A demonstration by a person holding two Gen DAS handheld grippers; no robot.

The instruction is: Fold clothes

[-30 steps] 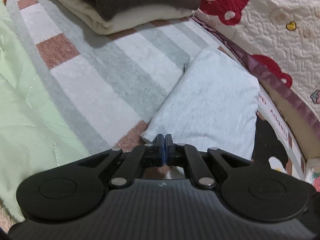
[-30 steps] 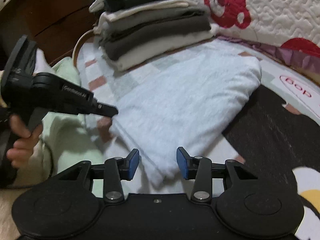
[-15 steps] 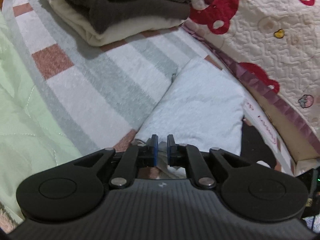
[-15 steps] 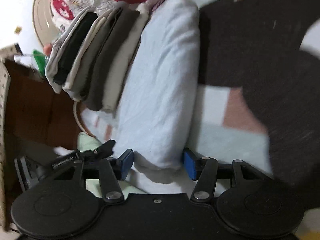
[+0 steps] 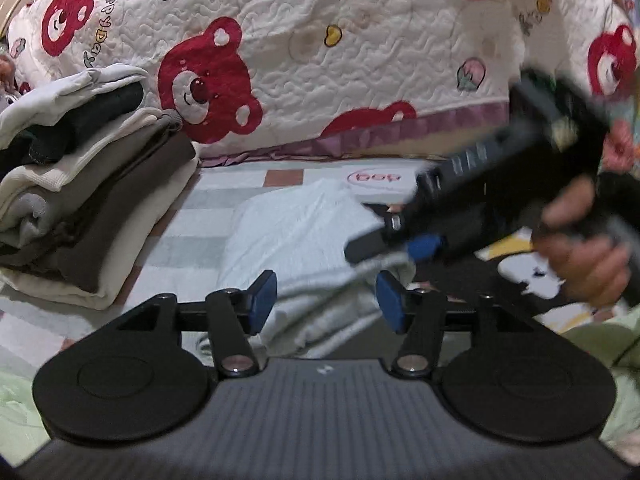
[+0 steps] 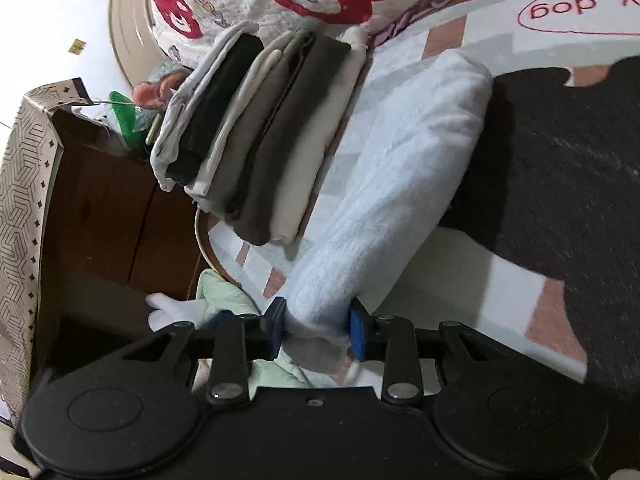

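Right gripper (image 6: 316,330): fingers pinch the folded pale-blue garment (image 6: 400,184) at its near end.
Left gripper (image 5: 326,300): fingers wide, straddling the same edge.
Tip: lift evenly, keeping layers together.

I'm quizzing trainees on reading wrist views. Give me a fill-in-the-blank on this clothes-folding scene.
1. The right claw is closed on the folded pale blue ____.
2. The left claw has its fingers ____, gripping nothing.
3. The stack of folded clothes lies ____ the pale blue garment, not on it.
4. The quilt behind is printed with red ____.

Missing words: garment; open; beside; bears
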